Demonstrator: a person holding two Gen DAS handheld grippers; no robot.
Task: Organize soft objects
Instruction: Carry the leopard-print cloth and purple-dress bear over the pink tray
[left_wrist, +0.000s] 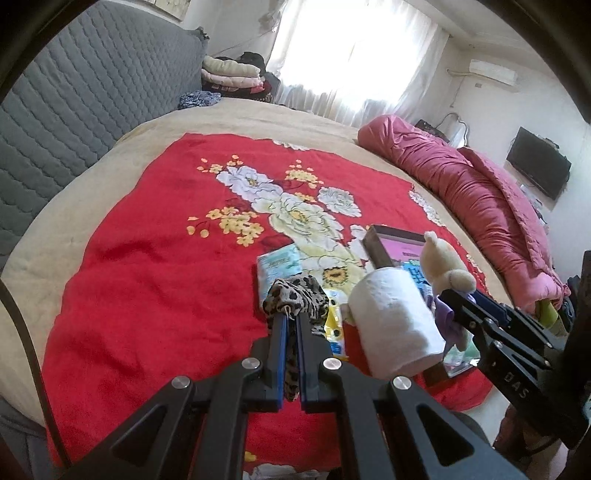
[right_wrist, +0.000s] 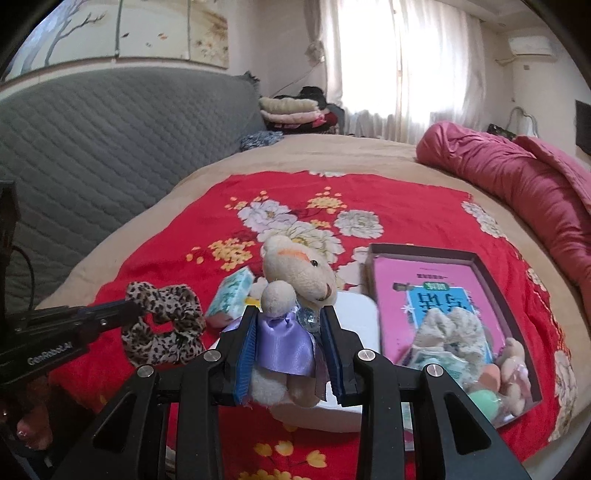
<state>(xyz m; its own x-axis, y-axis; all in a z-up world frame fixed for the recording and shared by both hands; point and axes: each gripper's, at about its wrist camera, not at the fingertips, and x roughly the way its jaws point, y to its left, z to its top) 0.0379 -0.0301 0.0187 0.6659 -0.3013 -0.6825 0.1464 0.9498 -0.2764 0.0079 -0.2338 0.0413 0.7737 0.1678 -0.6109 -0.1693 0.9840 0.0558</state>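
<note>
Scanning left to right: both grippers hang above the bed, each with a soft thing in its fingers.
Headboard: grey quilted padding (right_wrist: 110, 140) at 10 o'clock in the right wrist view, behind the bed.
Bed cover: red floral blanket (left_wrist: 147, 280) spread over a tan sheet.
Left gripper: left gripper (left_wrist: 291, 317) at 6 o'clock in its own view, fingers narrow, nearly together, clamped on cloth.
Scrunchie: leopard-print scrunchie (left_wrist: 295, 295) pinched at the left fingertips; in the right wrist view it hangs as a loop at 9 o'clock, off the blanket.
Tissue pack: small blue-green packet (left_wrist: 279, 264) on the blanket just past the scrunchie, at about 12 o'clock from it.
Paper roll: white roll (left_wrist: 395, 321) between the two grippers in the left wrist view.
Right gripper: right gripper (right_wrist: 290, 321) at 6 o'clock in its view, fingers held partly apart by the toy's body between them.
Plush toy: cream plush toy (right_wrist: 295, 269) with a purple satin bow, gripped at the body, head above the fingertips.
Box: shallow dark box (right_wrist: 480, 266) at 3 o'clock on the blanket, holding a pink book, a pale scrunchie and small soft items.
Quilt: pink quilt (right_wrist: 517, 177) bunched at 2 o'clock along the bed's far edge.
</note>
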